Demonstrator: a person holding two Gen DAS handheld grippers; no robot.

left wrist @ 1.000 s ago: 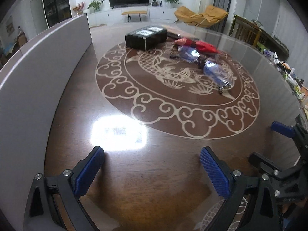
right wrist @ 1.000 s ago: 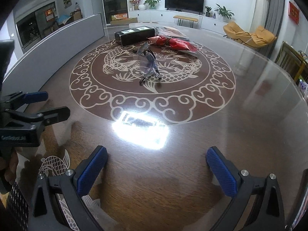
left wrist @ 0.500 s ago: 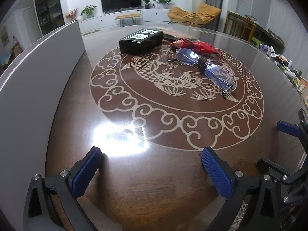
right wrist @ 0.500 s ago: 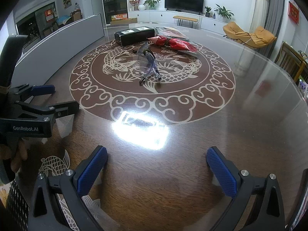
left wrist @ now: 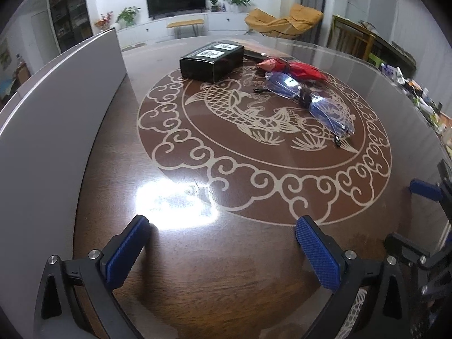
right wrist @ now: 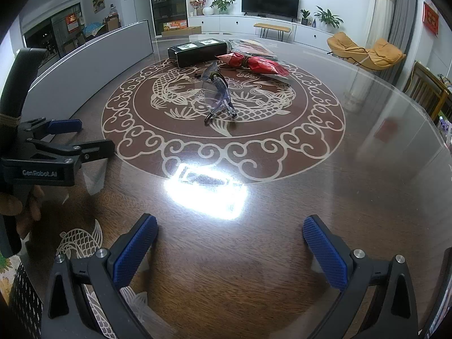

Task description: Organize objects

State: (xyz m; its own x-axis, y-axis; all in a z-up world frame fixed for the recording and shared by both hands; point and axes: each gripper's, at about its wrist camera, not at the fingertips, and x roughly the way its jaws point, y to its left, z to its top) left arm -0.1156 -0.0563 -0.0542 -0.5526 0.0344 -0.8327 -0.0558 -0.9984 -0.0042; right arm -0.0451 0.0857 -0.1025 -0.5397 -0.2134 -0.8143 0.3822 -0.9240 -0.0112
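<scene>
Both grippers are inching fwd w/ jaws wide & empty, so I'm starting: glasses [left wrist: 310,101], red packet [left wrist: 293,69], black box [left wrist: 212,60] untouched.

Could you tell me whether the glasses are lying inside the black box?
No, the glasses lie out on the table's carp pattern, nearer the grippers than the closed black box and apart from it.

Round dark wooden table [left wrist: 197,268] with pale fish-and-cloud inlay. Beyond it: black flat television [right wrist: 270,1], mustard-yellow lounge chair [right wrist: 364,49], grey curved partition [left wrist: 56,107].
</scene>
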